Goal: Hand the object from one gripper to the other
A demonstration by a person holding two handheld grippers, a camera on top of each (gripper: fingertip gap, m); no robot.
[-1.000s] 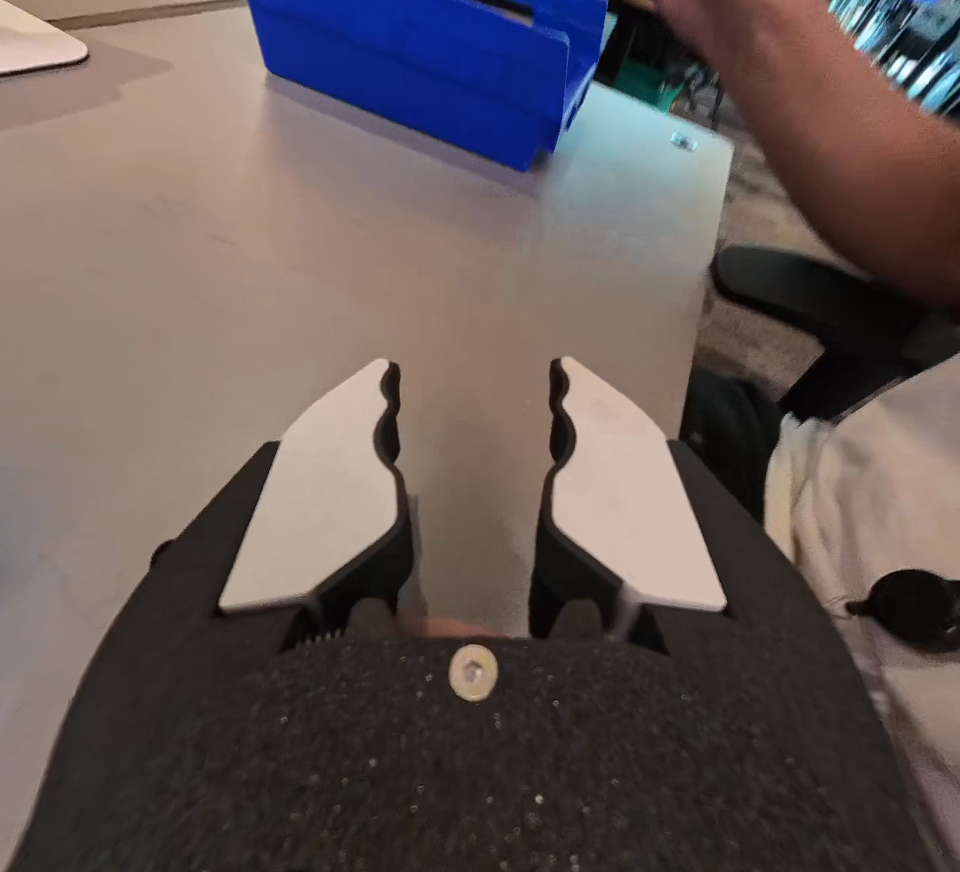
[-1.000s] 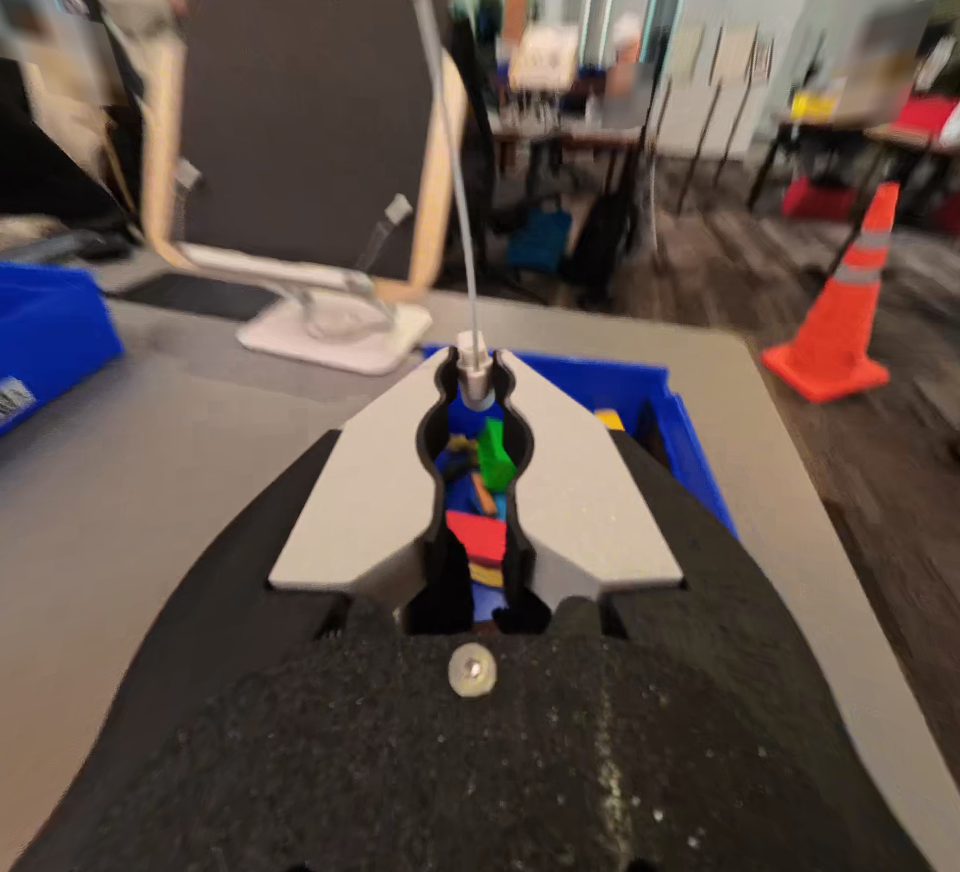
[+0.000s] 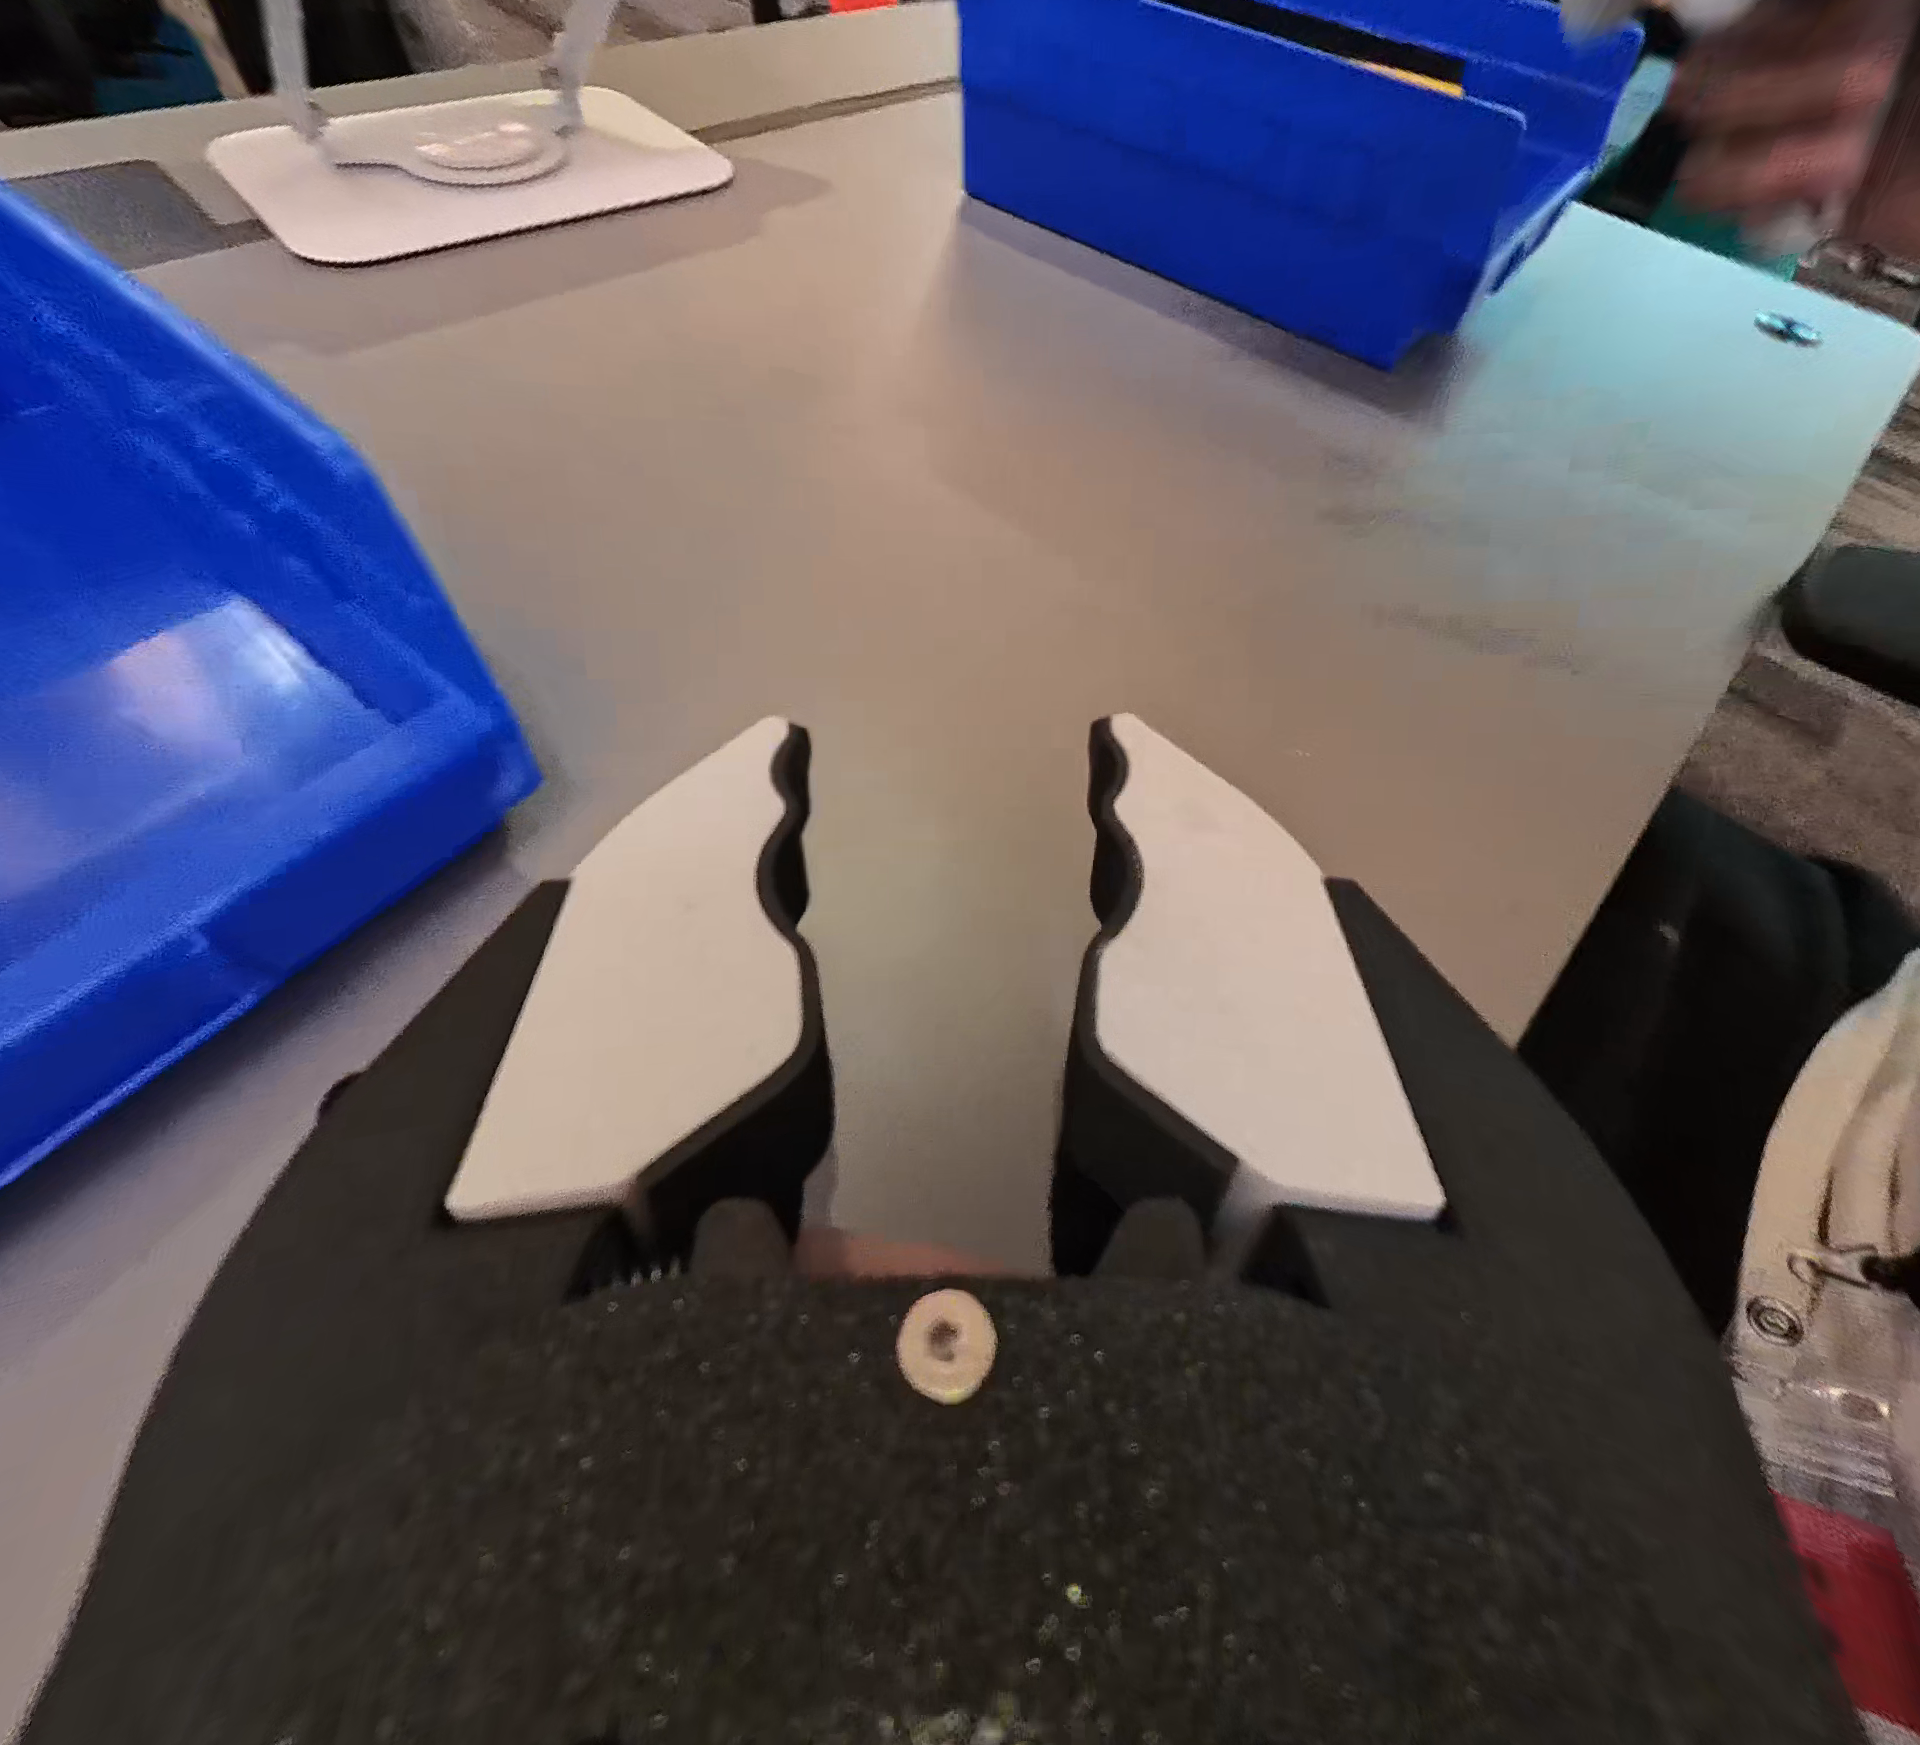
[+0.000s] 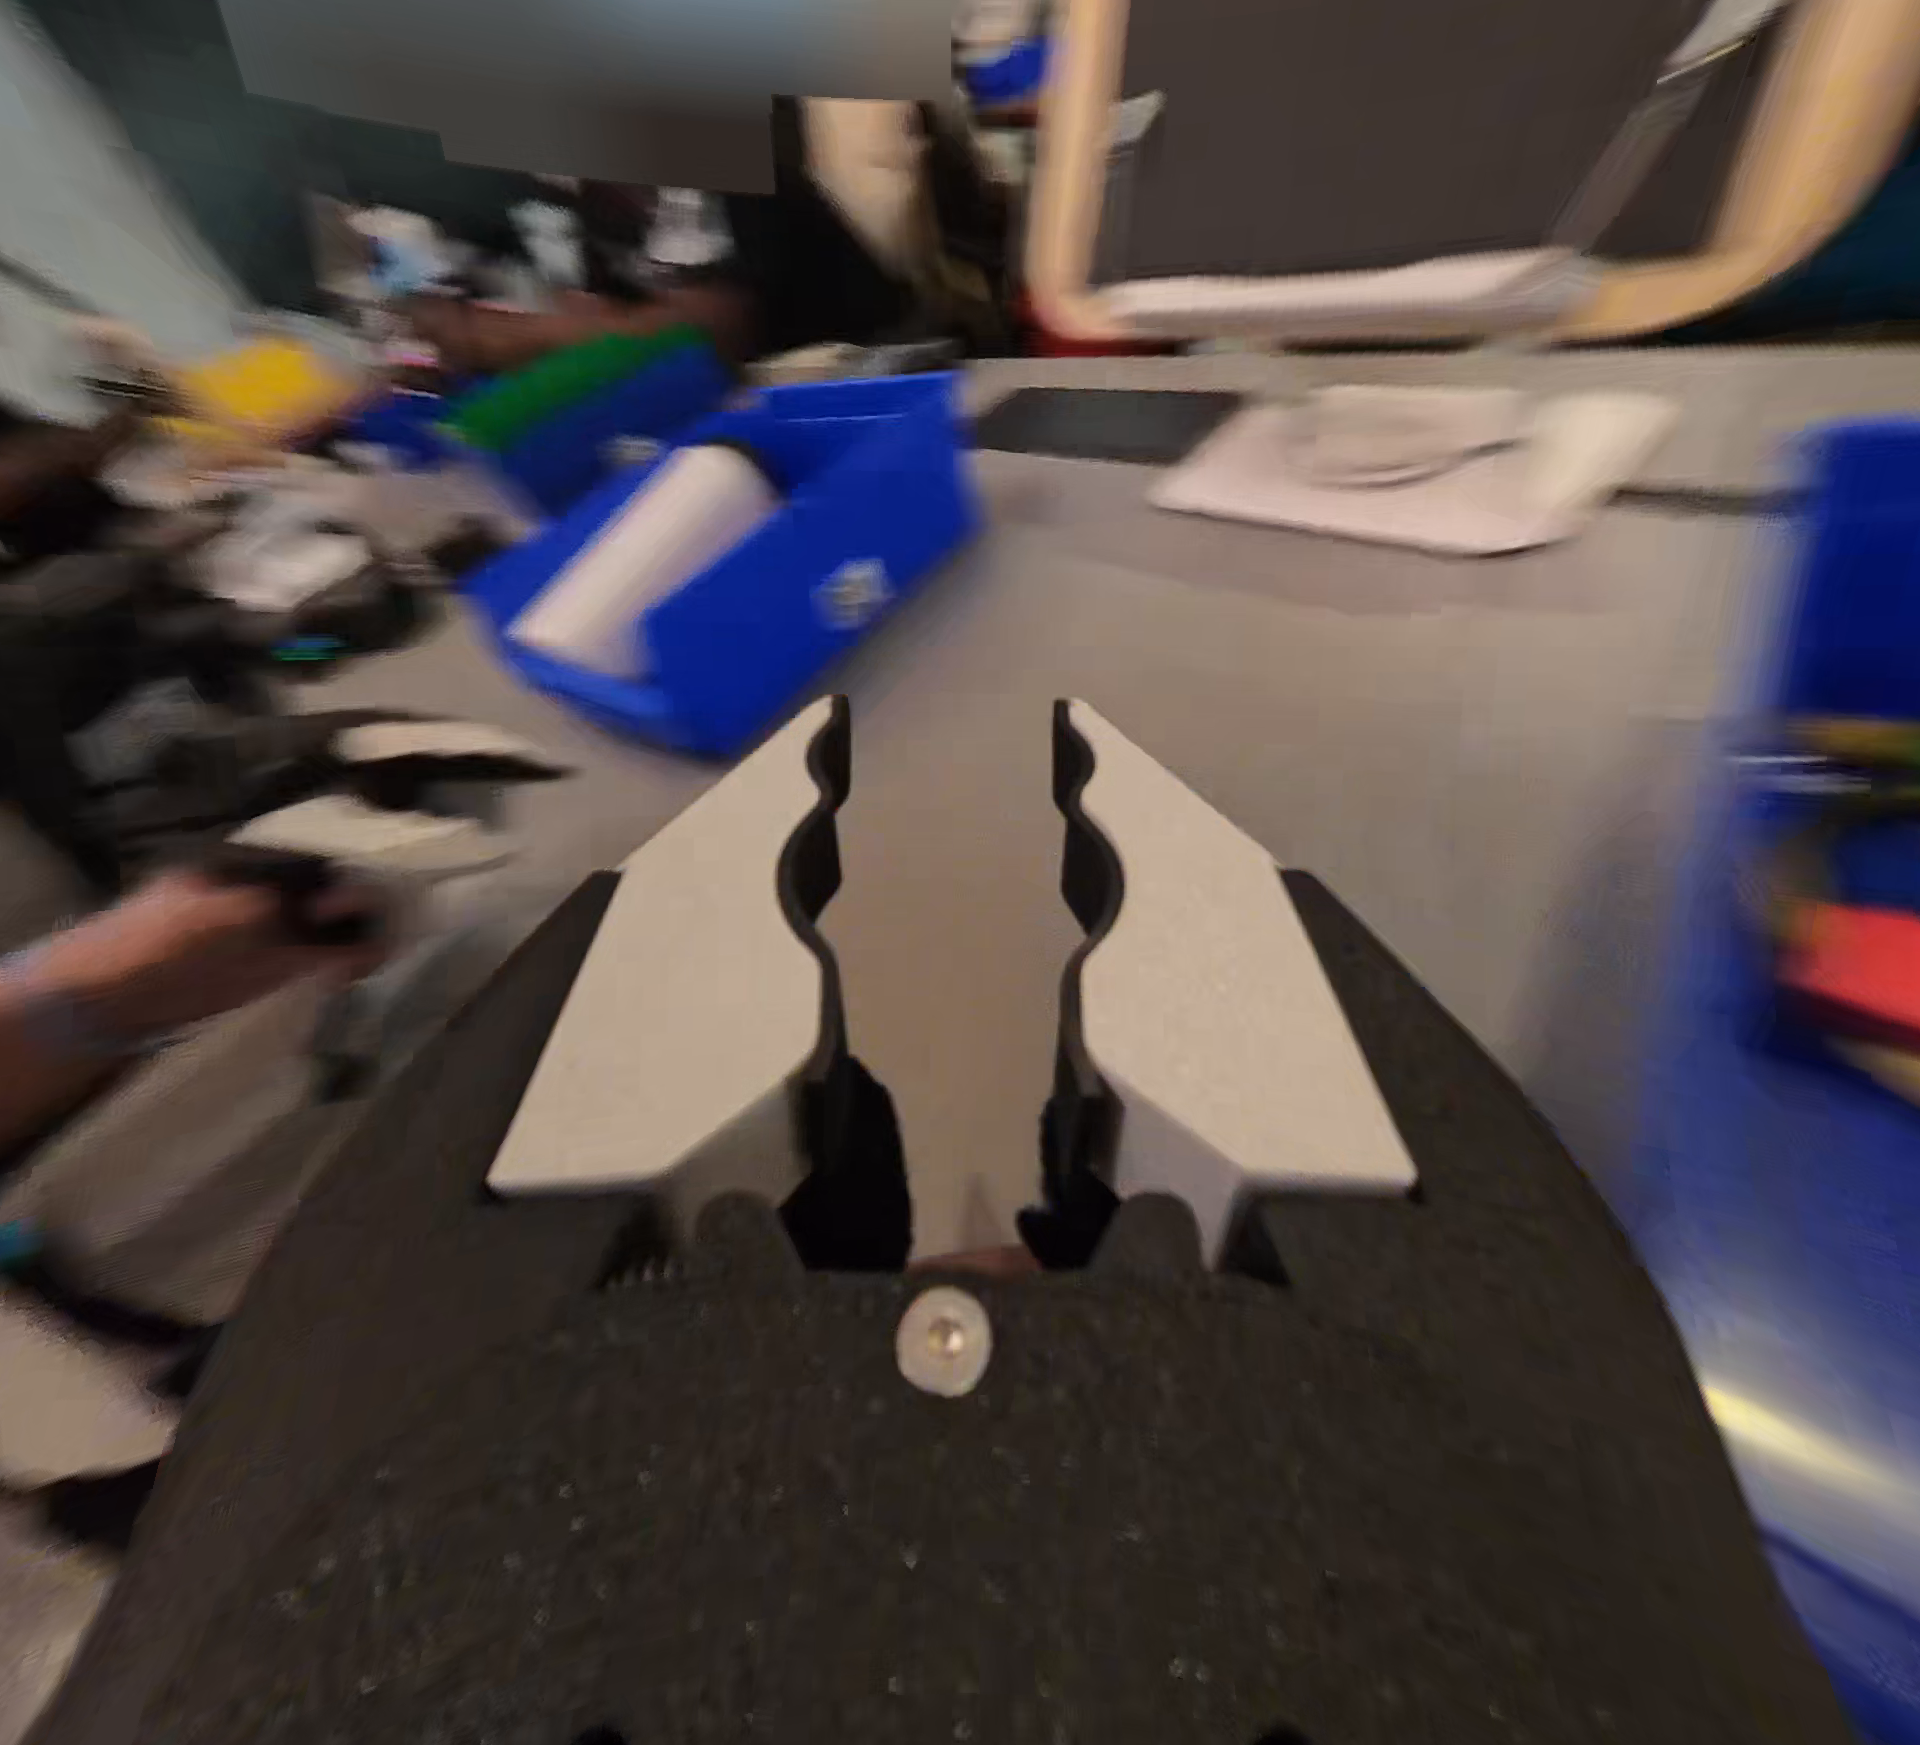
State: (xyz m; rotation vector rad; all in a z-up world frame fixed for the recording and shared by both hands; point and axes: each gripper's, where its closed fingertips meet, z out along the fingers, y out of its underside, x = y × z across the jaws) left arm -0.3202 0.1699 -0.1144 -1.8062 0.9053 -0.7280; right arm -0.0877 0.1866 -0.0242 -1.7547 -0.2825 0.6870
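Both black grippers with grey fingers – left [image 3: 948,739] and right [image 4: 951,719] – hang with jaws apart over the grey tabletop [image 3: 1039,469], gripping nothing; I cannot tell where the object is.

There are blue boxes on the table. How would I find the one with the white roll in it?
Start at the grey table in the right wrist view, then look past the open right gripper toward its far left edge. A blue bin sits there at a slant. Unlike the bin of colourful pieces at the right, it holds one white roll.
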